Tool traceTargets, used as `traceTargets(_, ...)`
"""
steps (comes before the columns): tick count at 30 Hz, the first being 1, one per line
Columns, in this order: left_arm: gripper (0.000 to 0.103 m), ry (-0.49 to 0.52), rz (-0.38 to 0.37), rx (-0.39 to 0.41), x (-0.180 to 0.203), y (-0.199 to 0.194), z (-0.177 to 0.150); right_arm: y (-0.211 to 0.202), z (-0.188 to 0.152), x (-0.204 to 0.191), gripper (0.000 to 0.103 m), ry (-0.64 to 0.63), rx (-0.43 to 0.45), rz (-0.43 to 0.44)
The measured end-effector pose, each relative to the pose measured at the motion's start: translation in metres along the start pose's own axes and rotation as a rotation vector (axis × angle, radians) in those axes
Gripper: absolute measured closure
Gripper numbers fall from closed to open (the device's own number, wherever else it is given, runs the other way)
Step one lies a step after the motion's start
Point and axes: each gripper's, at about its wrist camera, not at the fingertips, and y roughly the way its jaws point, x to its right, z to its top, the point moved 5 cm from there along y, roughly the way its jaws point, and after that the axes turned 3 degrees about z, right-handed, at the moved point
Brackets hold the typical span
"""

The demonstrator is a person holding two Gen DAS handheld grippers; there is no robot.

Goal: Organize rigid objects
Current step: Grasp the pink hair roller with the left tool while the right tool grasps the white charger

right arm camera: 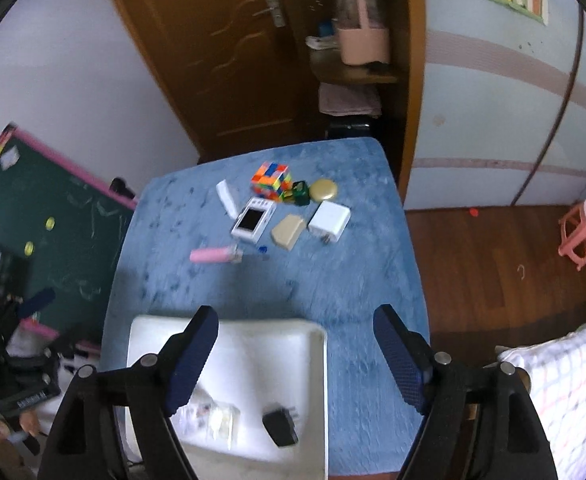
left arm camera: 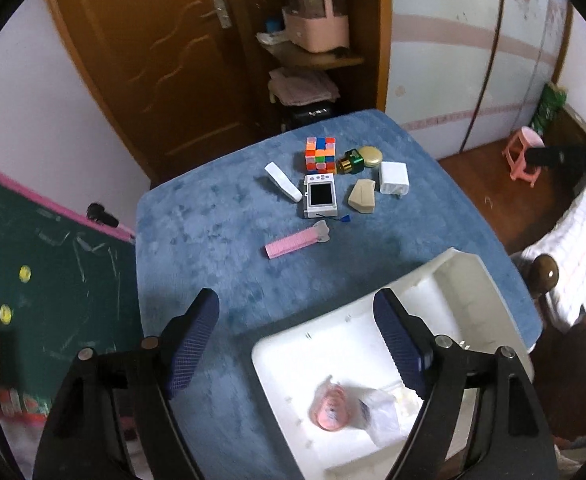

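Tabletop (left arm camera: 213,240) under blue plush cloth, seen from above by both wrist cameras; left tongs (left arm camera: 295,344) spread wide, holding nothing, hanging over the near edge of the cloth and the left rim of a white bin (left arm camera: 465,276); right tongs (right arm camera: 295,350) likewise spread wide and empty, above the same bin (right arm camera: 317,344).

Cluster of rigid items toward the far side of the tabletop, well apart from the bin: colourful puzzle cube (left arm camera: 320,154) at the far left of the group; green-and-gold bottle (left arm camera: 351,162) just right of it, lying on its side; round gold compact (left arm camera: 369,156) touching or just beside the bottle; white charger block (left arm camera: 393,177) to the right; tan folded case (left arm camera: 363,197) nearer; white toy camera (left arm camera: 320,196) with dark screen facing up, between the case and a white tube (left arm camera: 283,182); pink comb (left arm camera: 293,244) nearest, lying flat, alone.

Inside the bin: pink round item (left arm camera: 331,404), clear crinkled packet (left arm camera: 381,412), black plug adapter (right arm camera: 281,426) at the near right.
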Motion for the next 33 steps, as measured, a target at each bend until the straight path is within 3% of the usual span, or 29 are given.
traceTargets(11,0.021,0.186,-0.076,-0.145,-0.003,0.125,0.041,0.085,0.070,0.020,0.022,0.172,-0.078,-0.099)
traceTargets(20,0.021,0.328,-0.105,-0.269,0.009,0.225,0.039,0.177,0.091,0.039,0.022,0.269,-0.171,-0.143)
traceTargets(33,0.021,0.401,-0.116,-0.305,0.023,0.278,0.035,0.285,0.081,0.072,0.022,0.435,-0.294,-0.161)
